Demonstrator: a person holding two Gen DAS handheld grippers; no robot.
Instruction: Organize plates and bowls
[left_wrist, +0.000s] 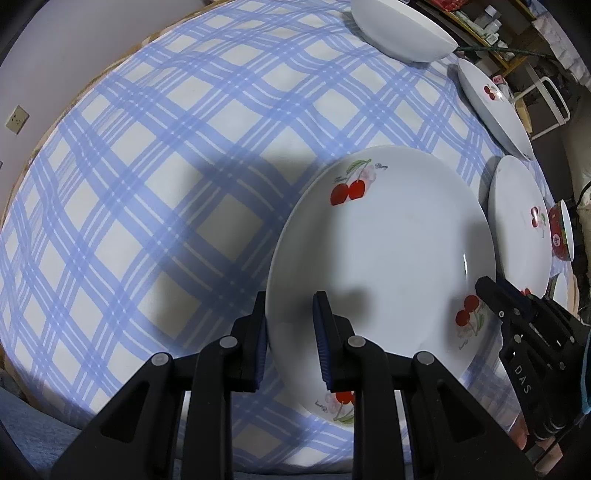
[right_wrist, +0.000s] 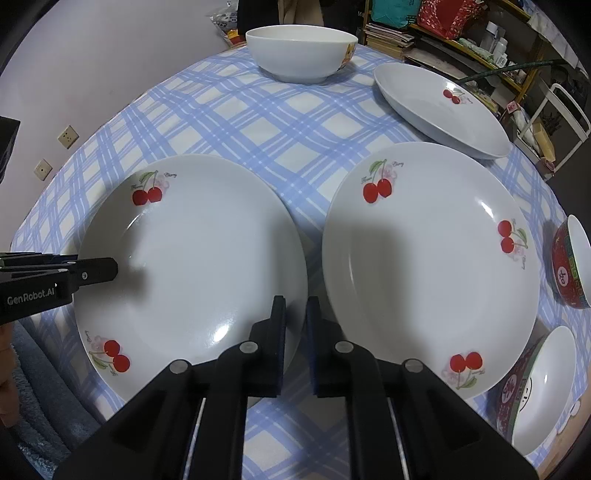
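1. Plates with a red cherry print lie on a table covered by a blue-and-white checked cloth (right_wrist: 295, 147); the left cherry plate (right_wrist: 192, 266) and the middle cherry plate (right_wrist: 432, 266) lie side by side, rims close but apart.
2. Left gripper (left_wrist: 291, 332) straddles the near-left rim of the left cherry plate (left_wrist: 380, 266): one blue-padded finger (left_wrist: 260, 343) is outside the rim over the cloth (left_wrist: 184, 147), the other is above the plate's inner surface. The gap between the fingers is wider than the rim, and I cannot tell whether the pads touch the plate.
3. Right gripper (right_wrist: 295, 332) hovers above the narrow strip of cloth between the two plates, its fingers nearly together with a slim gap and nothing between them.
4. In the right wrist view the left gripper's black finger enters from the left edge and reaches over the left plate's rim.
5. In the left wrist view the right gripper (left_wrist: 491, 291) shows at the right, its tip over the right rim of the same plate.
6. A third cherry plate (right_wrist: 436, 110) lies farther back on the right, apart from the middle plate.
7. A white bowl (right_wrist: 301, 51) stands upright at the far edge of the table.
8. A red patterned bowl (right_wrist: 570, 262) sits at the right edge, and a second red bowl (right_wrist: 539, 391) with a white inside lies nearer, just beside the middle plate.
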